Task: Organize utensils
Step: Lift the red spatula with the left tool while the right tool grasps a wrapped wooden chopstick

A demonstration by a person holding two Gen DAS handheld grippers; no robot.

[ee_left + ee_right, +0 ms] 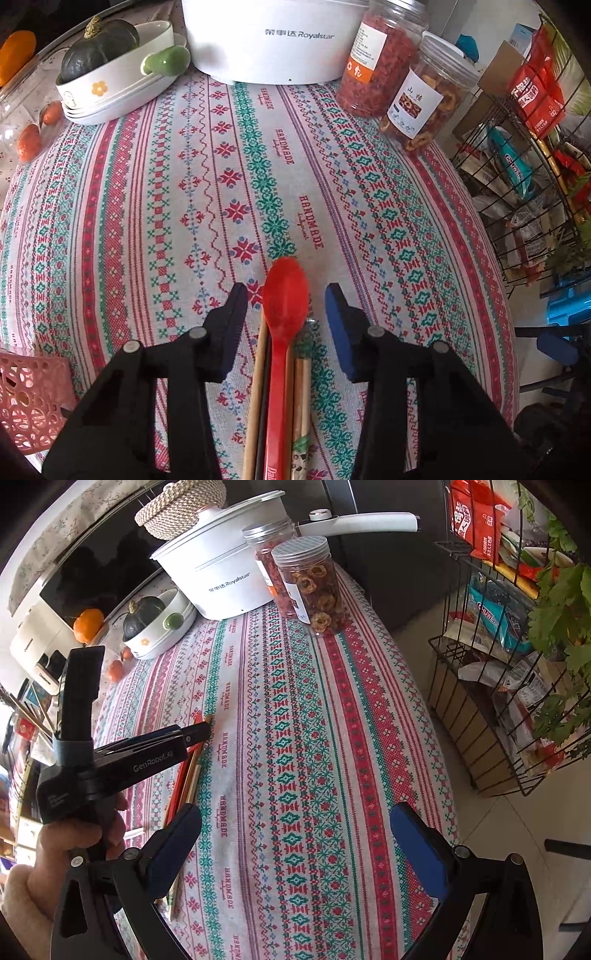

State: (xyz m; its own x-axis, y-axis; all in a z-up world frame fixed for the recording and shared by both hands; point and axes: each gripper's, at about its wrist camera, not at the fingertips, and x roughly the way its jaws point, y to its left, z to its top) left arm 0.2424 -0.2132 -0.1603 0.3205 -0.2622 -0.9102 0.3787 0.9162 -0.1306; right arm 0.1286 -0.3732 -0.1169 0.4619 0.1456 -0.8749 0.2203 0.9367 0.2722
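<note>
The left gripper [286,295] points steeply down at the tabletop [221,184] with its jaws standing apart, and the red spoon [285,295] lies between them with clear gaps on both sides, neither pad touching it. The spoon rests bowl-forward on top of a small bundle of chopsticks [258,369] that lie lengthwise under it on the patterned cloth. The right gripper [295,834] hangs over bare cloth with its jaws spread wide and nothing between them; in its view the left gripper [201,731] sits to the left, held by a hand [70,845], its tips just above the same bundle of chopsticks [192,771]. Ahead of the spoon the cloth runs open and unobstructed up to the far side, where a white pot [273,37] stands with two clear jars [424,96] just beside it on the right and a stack of white dishes [122,85] holding a dark green squash [99,44] on the left. A pink lattice basket [29,402] sits at the near left edge. The tabletop's right edge drops off close by the jars, and beyond it stands a black wire rack [517,177] full of packets.
</note>
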